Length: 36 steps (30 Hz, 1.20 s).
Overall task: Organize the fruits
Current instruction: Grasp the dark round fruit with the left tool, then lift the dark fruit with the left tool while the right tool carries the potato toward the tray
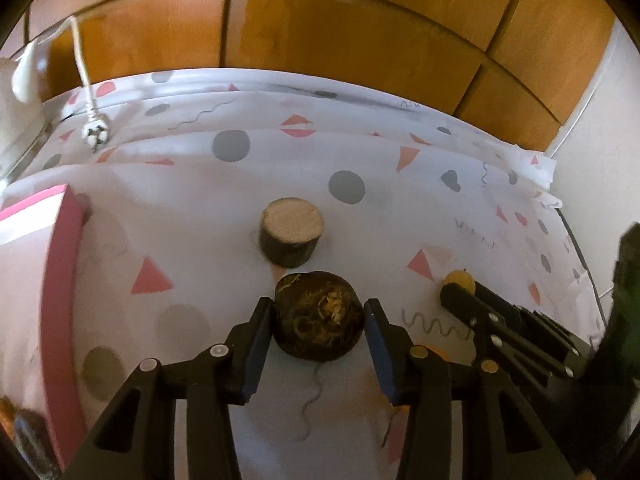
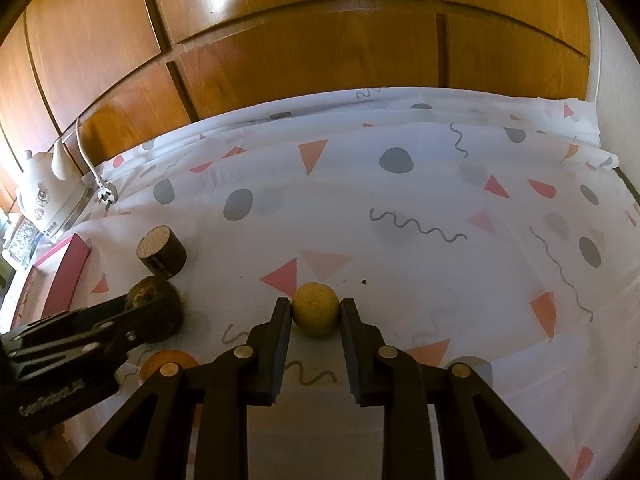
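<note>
My left gripper (image 1: 319, 312) is shut on a dark round fruit (image 1: 319, 322) with a dried stem end, just above the patterned tablecloth. The same fruit shows in the right wrist view (image 2: 158, 312) between the left gripper's fingers. My right gripper (image 2: 315, 310) is shut on a small yellow round fruit (image 2: 315, 315) at the cloth. In the left wrist view that yellow fruit (image 1: 460, 280) peeks out beyond the right gripper's fingertips. An orange fruit (image 2: 168, 362) lies on the cloth, partly hidden behind my right gripper.
A dark cylinder with a pale top (image 1: 291, 236) stands just beyond the dark fruit. A pink-rimmed box (image 1: 60, 280) sits at the left. A white kettle (image 2: 44, 196) and a white plug (image 1: 96, 136) are at the back left. Wooden cabinet doors (image 2: 320, 32) stand behind the table.
</note>
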{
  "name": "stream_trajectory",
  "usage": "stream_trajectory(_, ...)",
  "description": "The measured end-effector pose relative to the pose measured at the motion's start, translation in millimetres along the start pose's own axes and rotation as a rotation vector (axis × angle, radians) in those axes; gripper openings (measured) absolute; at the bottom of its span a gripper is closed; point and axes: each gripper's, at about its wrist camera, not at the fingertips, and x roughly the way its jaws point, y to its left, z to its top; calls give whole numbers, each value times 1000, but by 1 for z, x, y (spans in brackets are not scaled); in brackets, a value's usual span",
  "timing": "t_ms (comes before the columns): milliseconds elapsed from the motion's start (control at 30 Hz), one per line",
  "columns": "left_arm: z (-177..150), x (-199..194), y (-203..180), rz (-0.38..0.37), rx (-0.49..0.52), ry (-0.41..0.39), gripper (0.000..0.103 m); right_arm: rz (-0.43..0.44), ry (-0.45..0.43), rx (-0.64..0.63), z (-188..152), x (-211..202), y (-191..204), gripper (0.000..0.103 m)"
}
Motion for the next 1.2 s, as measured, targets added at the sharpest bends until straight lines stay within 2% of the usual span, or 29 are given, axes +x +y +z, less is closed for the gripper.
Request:
stream_trajectory(133,-15,-21,3,25,16,-27,46,1,3,2,0,1,0,25)
stream_trajectory(333,-56,-41,2,75,50,-35,46,3,5,3,0,1,0,25)
stream_trajectory(433,-68,-46,1,93,63,-74,46,5,7,6,0,1,0,25)
stream_trajectory(700,-74,-44,5,85,53,-122,46,19,12,21,0,3,-2,25)
stream_trajectory(1200,-75,-39,5,83,58,-122,46,-9,9,1,0,2,2,25)
